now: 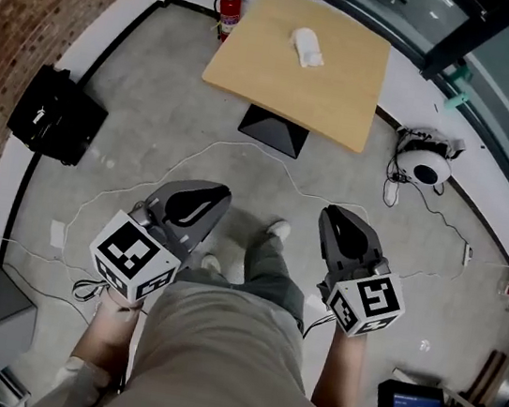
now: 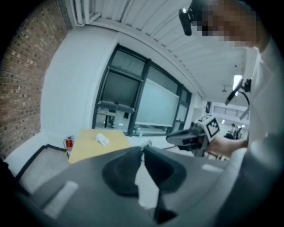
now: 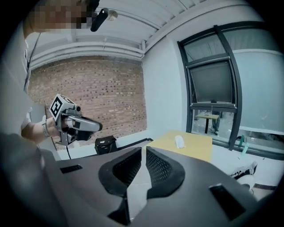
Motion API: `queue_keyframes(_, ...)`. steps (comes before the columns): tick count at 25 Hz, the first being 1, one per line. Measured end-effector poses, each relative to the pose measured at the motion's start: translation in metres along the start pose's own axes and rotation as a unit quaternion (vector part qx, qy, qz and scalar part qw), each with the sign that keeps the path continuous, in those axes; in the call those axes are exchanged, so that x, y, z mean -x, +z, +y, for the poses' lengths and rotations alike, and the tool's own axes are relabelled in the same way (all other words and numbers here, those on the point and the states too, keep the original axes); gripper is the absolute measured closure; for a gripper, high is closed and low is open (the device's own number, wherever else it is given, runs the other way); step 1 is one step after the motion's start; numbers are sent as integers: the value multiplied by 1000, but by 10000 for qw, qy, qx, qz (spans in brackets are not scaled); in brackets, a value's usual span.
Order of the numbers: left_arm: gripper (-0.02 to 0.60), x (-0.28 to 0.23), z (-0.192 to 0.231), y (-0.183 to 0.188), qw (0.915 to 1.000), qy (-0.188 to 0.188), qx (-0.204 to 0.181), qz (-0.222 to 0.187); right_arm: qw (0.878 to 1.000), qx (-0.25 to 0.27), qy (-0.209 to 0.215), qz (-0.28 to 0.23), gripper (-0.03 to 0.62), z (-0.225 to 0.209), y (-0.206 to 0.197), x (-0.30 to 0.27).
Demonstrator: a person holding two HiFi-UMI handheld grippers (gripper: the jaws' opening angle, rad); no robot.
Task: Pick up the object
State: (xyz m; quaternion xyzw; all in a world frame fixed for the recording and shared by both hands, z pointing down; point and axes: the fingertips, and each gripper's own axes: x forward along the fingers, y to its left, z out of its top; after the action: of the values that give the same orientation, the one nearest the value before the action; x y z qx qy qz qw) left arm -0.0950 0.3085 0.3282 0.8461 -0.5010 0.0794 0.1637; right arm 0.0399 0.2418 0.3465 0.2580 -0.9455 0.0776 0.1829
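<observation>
A small white object point(image 1: 306, 46) lies on a square wooden table point(image 1: 273, 82) a few steps ahead of me; the same object point(image 2: 102, 140) point(image 3: 179, 141) shows small and far off in both gripper views. My left gripper point(image 1: 221, 193) point(image 2: 143, 147) is held at waist height over the floor, jaws together, nothing between them. My right gripper point(image 1: 329, 214) point(image 3: 143, 148) hangs beside it, also shut and empty. Both point toward the table point(image 2: 86, 146) point(image 3: 197, 146), well short of it. The person's legs and a shoe show below.
A red fire extinguisher point(image 1: 229, 12) stands by the table's far left corner. A black bag point(image 1: 55, 113) sits at the brick wall on the left. A white round device point(image 1: 425, 162) with cables lies right of the table, near the glass wall. Thin cables cross the floor.
</observation>
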Motion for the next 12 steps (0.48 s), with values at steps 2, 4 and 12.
queue_keyframes(2,569,-38,26,10,9999,23,-72,137,10000,-50,71,13,582,-35,5,-31)
queue_keyframes(4,554,-81,53,27,9995,105,-166,257,9998,-86,155,-10,581,-79,16,-60)
queue_keyframes(12,508,-249,175,96,9961,457,-210,727,9979,5,537,364,547,-235,56,-176)
